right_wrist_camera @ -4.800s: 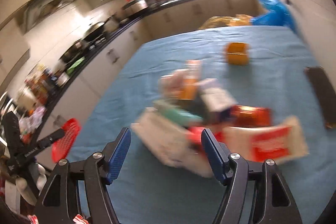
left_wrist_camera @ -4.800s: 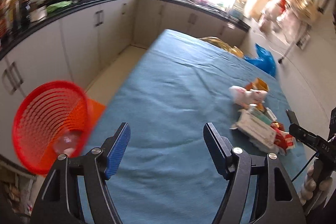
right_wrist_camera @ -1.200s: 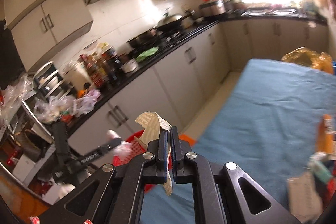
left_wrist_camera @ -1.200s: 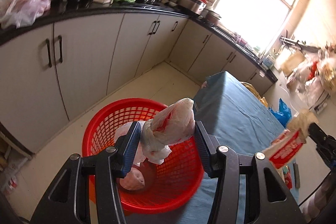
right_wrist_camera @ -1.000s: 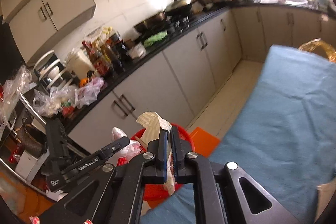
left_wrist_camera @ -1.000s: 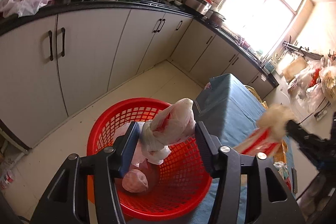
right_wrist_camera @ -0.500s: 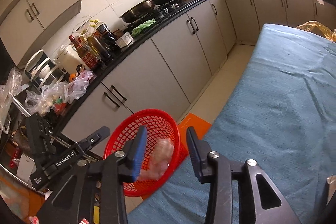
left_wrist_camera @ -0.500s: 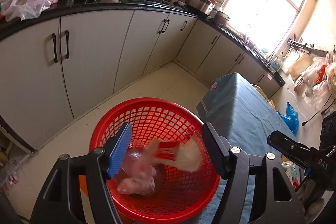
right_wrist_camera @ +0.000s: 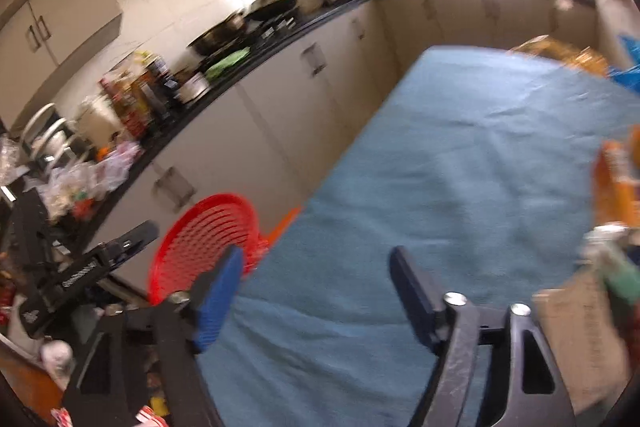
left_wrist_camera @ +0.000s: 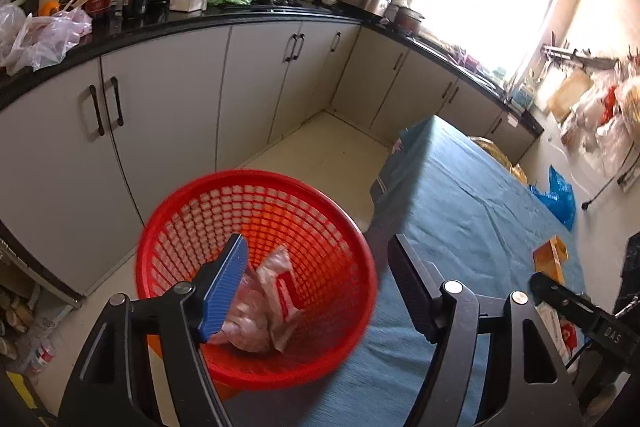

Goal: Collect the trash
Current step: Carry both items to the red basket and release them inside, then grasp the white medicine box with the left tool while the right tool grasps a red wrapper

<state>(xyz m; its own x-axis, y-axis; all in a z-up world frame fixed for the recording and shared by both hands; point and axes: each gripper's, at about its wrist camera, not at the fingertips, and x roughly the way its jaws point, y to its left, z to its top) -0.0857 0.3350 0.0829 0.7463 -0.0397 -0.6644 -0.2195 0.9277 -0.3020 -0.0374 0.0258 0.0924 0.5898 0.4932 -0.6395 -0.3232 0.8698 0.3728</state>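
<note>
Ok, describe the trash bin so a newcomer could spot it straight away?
Find the table with the blue cloth; off its near corner, toward the grey cabinets, stands the red basket on the floor. It is round, with lattice walls, and holds crumpled wrappers. Nothing else there is bright red or mesh.

Basket (left_wrist_camera: 256, 219): red plastic lattice, showing a slight gloss; bag (left_wrist_camera: 250, 315) inside it: thin crinkled translucent film, catching light; wrapper (left_wrist_camera: 282, 283): glossy printed foil or plastic; tablecloth (left_wrist_camera: 472, 211): blue matt woven cloth, lying faintly creased; left gripper (left_wrist_camera: 316, 287): matt black plastic frame, ribbed blue pads, bright metal screws; worktop (left_wrist_camera: 224, 15): glossy black; cabinet doors (left_wrist_camera: 256, 83): smooth pale satin, carrying dark handles.
</note>
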